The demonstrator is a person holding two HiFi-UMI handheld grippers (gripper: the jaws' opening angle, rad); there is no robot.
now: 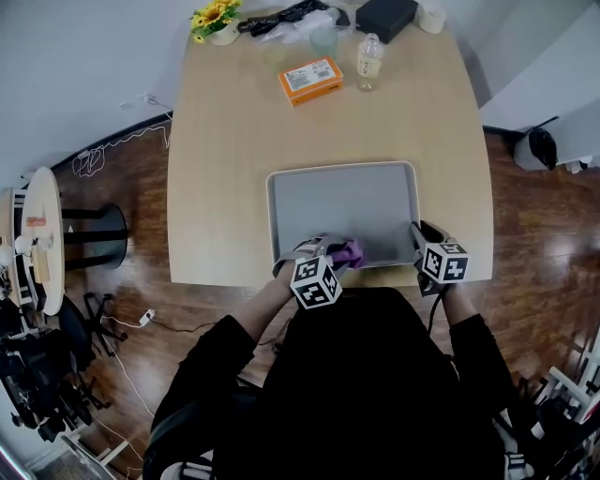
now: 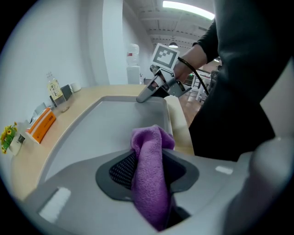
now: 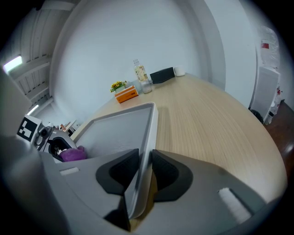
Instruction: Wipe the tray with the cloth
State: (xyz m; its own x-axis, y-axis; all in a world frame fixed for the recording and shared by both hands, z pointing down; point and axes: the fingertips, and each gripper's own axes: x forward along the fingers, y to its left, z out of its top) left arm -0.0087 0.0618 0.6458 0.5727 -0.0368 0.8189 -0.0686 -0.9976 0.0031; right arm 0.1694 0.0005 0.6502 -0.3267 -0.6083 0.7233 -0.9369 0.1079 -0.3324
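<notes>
A grey tray (image 1: pixel 281 202) lies on the wooden table near its front edge. My left gripper (image 1: pixel 336 251) is shut on a purple cloth (image 1: pixel 351 251), which rests on the tray's near left part. In the left gripper view the cloth (image 2: pixel 149 174) stands pinched between the dark pads, above the tray (image 2: pixel 87 133). My right gripper (image 1: pixel 418 234) is shut on the tray's near right rim. The right gripper view shows that rim (image 3: pixel 149 137) clamped between the pads, with the cloth (image 3: pixel 71 154) at the left.
At the table's far end stand an orange box (image 1: pixel 309 79), a small bottle (image 1: pixel 369 60), a glass (image 1: pixel 323 40), a black box (image 1: pixel 384 17) and a yellow flower pot (image 1: pixel 216 21). A round side table (image 1: pixel 42 234) stands on the floor at left.
</notes>
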